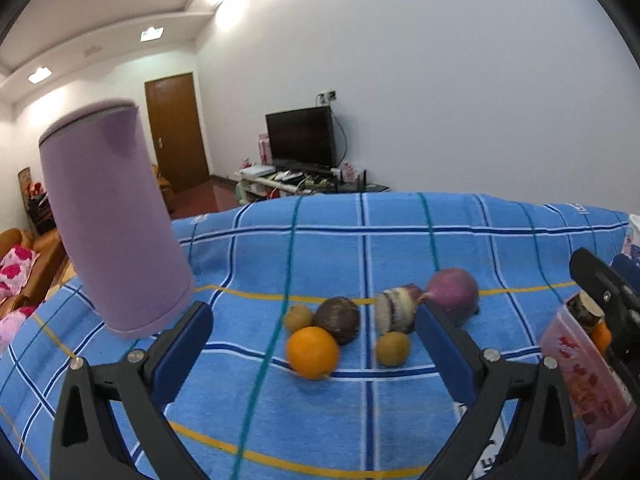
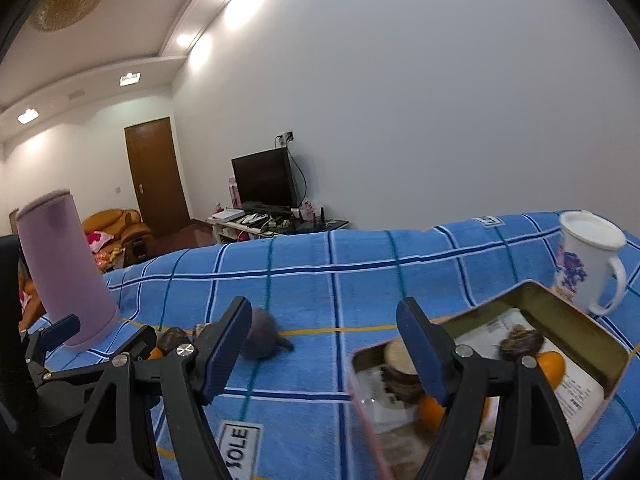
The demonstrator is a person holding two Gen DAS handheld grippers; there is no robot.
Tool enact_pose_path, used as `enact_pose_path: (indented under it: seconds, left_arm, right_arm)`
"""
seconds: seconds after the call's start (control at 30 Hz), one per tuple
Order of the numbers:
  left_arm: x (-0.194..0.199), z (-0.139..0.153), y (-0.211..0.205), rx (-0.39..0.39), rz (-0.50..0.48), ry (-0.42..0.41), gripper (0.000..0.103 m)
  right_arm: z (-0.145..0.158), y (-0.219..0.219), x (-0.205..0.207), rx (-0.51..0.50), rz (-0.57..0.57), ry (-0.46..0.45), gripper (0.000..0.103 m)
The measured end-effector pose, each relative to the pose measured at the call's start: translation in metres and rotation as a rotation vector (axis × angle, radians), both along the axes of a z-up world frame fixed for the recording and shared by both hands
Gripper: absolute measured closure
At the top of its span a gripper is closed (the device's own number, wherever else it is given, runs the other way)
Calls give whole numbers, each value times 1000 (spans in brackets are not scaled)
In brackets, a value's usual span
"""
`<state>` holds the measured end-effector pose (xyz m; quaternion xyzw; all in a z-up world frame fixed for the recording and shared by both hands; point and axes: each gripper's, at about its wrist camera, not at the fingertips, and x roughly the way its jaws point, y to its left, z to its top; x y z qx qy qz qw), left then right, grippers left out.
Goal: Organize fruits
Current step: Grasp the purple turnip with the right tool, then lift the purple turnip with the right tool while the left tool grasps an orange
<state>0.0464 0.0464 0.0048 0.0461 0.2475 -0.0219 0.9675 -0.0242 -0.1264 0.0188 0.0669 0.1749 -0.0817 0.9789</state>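
On the blue checked cloth (image 1: pixel 400 248) lie an orange (image 1: pixel 312 353), a dark purple fruit (image 1: pixel 337 319), two small brown fruits (image 1: pixel 297 317) (image 1: pixel 393 348), a cut purple onion half (image 1: pixel 397 309) and a whole purple onion (image 1: pixel 454 293). My left gripper (image 1: pixel 314 340) is open, its fingers either side of the group, just before it. My right gripper (image 2: pixel 322 348) is open and empty above the near left corner of a rectangular tin (image 2: pixel 576 316) holding oranges (image 2: pixel 554 366) and dark fruit (image 2: pixel 520 342). The whole onion (image 2: pixel 262 338) lies left of the tin.
A tall lilac cylinder (image 1: pixel 108 216) stands at the left on the cloth. A white flowered mug (image 2: pixel 586 262) stands behind the tin at the right. The right gripper and the tin show at the right edge of the left wrist view (image 1: pixel 588 364).
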Motion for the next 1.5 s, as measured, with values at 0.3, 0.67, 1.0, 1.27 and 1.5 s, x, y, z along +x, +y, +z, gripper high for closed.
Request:
enact_pose_path:
  seconds: [0.3, 0.67, 1.0, 1.27, 1.5]
  left_arm:
    - [37, -10, 68, -18, 274, 111, 0]
    - [45, -17, 79, -39, 291, 158, 0]
    - [52, -18, 105, -100, 365, 215, 0]
    - [53, -19, 98, -80, 319, 237, 0]
    - [49, -14, 88, -109, 231, 218, 0]
  right_arm:
    - [-5, 25, 30, -69, 53, 100, 27]
    - [-28, 54, 104, -143, 129, 340, 27]
    - [-57, 51, 152, -94, 157, 531, 37]
    - [-61, 48, 159, -57, 190, 533, 48]
    - [-45, 48, 123, -64, 193, 391, 52]
